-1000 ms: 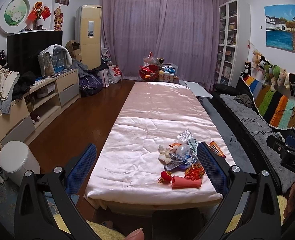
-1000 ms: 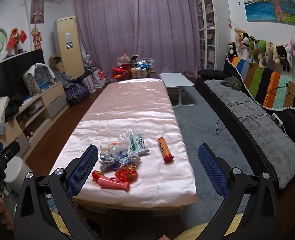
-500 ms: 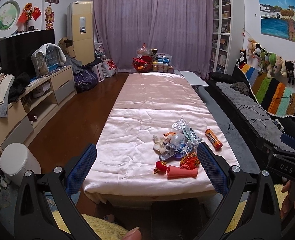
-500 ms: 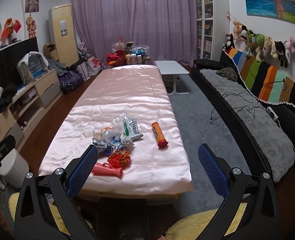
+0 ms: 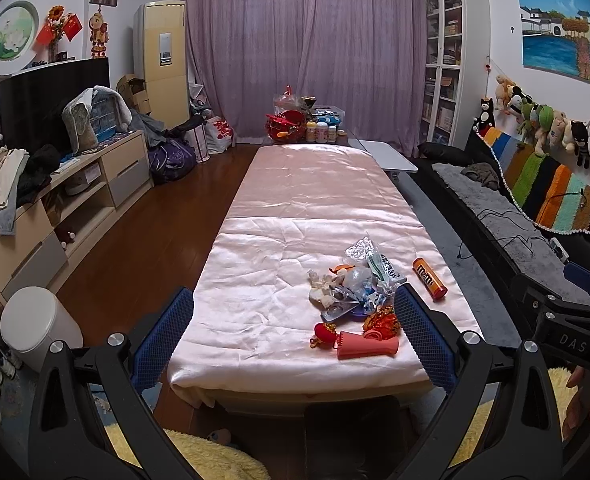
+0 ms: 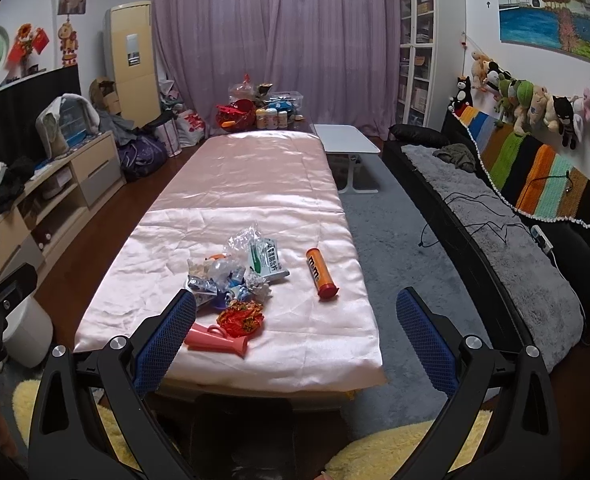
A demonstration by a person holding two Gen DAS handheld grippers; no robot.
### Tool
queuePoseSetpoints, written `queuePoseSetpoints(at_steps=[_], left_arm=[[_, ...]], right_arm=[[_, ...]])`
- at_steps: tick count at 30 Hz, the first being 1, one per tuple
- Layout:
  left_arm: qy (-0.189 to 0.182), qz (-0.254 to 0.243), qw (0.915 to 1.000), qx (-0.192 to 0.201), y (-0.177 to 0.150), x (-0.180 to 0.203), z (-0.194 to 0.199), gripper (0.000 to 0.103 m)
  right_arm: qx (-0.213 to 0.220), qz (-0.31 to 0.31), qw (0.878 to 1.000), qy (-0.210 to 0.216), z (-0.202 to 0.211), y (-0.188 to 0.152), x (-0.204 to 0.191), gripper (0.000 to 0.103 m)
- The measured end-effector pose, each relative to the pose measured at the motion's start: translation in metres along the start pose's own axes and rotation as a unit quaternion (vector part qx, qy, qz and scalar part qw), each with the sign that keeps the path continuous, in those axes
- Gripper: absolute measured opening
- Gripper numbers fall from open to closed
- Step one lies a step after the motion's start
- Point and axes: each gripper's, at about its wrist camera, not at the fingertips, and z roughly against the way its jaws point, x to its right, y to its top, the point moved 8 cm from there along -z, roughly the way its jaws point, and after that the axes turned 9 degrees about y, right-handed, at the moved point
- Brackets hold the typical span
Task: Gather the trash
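Bin: white, round, lid on, standing on the floor to the left of the table's near end; contents cannot be told.

Tube: orange sweet tube with a red cap, lying on its side on the cloth, just right of the trash pile and apart from it.

Trash pile: crumpled clear plastic, foil wrappers, a white packet with green print and bits of tissue, lying heaped together on the near right part of the table.

Red ornament and red-and-gold crumpled piece: lying just in front of the pile.

Pink horn: plastic, lying on its side nearest the table's front edge.

Left gripper: hovering before the table's near end, jaws standing wide apart, holding nothing.

Right gripper: hovering beside it over the near right corner, jaws likewise wide apart and empty.

Table: long and low, wearing a shiny pink cloth; far end is carrying a red basket and several small bottles.

Room: brown wood floor on the left, grey rug on the right, purple curtain covering the far wall, a low cabinet piled with clothes on the left, a dark couch with a striped blanket on the right, soft toys hanging above it.
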Motion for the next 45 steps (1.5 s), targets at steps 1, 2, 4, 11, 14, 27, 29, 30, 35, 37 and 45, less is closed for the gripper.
queuePoseSetpoints(at_steps=[1, 2, 4, 11, 14, 27, 29, 30, 35, 37, 45], left_arm=[[-0.002, 0.000, 1.0000, 0.000, 0.000, 0.000, 0.000, 0.095], [-0.005, 0.000, 1.0000, 0.000, 0.000, 0.000, -0.001, 0.095], [-0.011, 0.002, 0.9999, -0.003, 0.000, 0.000, -0.002, 0.095], [-0.021, 0.002, 0.9997, -0.008, -0.002, 0.000, -0.004, 0.095], [-0.018, 0.000, 0.9998, -0.008, -0.002, 0.000, -0.004, 0.095], [-0.012, -0.007, 0.9998, -0.015, -0.013, 0.004, -0.010, 0.095], [-0.011, -0.007, 0.9998, -0.014, -0.013, 0.004, -0.010, 0.095], [-0.011, -0.007, 0.9998, -0.013, -0.013, 0.004, -0.010, 0.095], [-0.011, -0.008, 0.9998, -0.012, -0.011, 0.006, -0.010, 0.095], [-0.011, -0.008, 0.9998, -0.012, -0.011, 0.006, -0.009, 0.095], [-0.013, -0.008, 0.9998, -0.011, -0.009, 0.006, -0.008, 0.095]], right_arm=[[0.001, 0.000, 1.000, 0.001, 0.000, 0.001, -0.001, 0.100], [0.002, 0.001, 1.000, 0.001, 0.001, 0.002, -0.001, 0.100], [0.004, 0.001, 1.000, 0.000, 0.001, 0.003, -0.002, 0.100], [0.009, 0.005, 1.000, 0.004, 0.003, 0.005, -0.005, 0.100], [0.007, 0.005, 1.000, 0.005, 0.003, 0.004, -0.006, 0.100], [0.006, 0.005, 1.000, 0.007, 0.001, 0.000, -0.006, 0.100], [0.008, 0.005, 1.000, 0.008, 0.001, 0.000, -0.006, 0.100], [0.008, 0.005, 1.000, 0.008, 0.002, 0.000, -0.006, 0.100], [0.008, 0.004, 1.000, 0.008, 0.001, 0.000, -0.005, 0.100], [0.008, 0.004, 1.000, 0.010, 0.001, 0.000, -0.005, 0.100], [0.007, 0.004, 1.000, 0.013, 0.001, 0.000, -0.007, 0.100]])
